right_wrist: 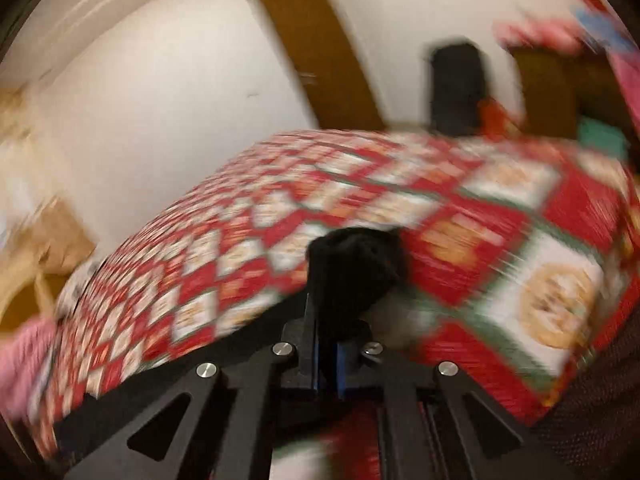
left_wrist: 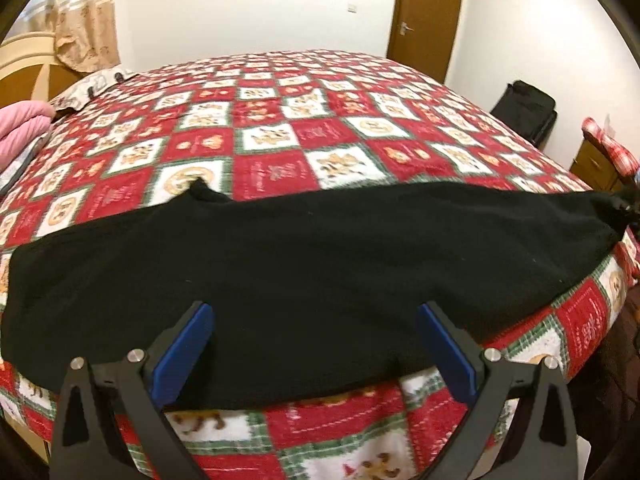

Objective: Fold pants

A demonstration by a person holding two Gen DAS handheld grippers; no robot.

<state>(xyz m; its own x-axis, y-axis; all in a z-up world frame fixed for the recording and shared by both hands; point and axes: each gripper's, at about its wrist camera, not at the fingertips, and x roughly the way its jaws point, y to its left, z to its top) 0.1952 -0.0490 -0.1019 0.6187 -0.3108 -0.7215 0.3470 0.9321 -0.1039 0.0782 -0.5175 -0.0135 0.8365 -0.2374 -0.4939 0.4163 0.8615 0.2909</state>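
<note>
The bed (left_wrist: 320,128) is filling most of what I am seeing, covered by a quilt (left_wrist: 280,160) in red, white and green squares that is running up to the white wall (left_wrist: 256,4) behind it. A brown door (left_wrist: 426,12) is standing in that wall on the right side, and a beige curtain (left_wrist: 86,20) is hanging at the far left.

The pants (left_wrist: 304,264), plain black, are lying in a long band across the near edge of the bed, stretching from the left side of the left wrist view to the far right, where one end is lifting off the quilt. The near edge of the band is reaching the rounded edge of the mattress.

A black bag (left_wrist: 524,112) is sitting on the floor beyond the right side of the bed, near the wall. A pink blanket (left_wrist: 24,124) is lying at the far left, beside the bed's corner.

My left claw (left_wrist: 314,314) is hovering wide open over the near edge of the pants, its blue pads (left_wrist: 184,352) well apart and holding nothing.

My right claw (right_wrist: 328,320) is clamping tight on a bunched end of the pants (right_wrist: 356,264), the cloth bulging out just past the tips. That view is blurring heavily.
</note>
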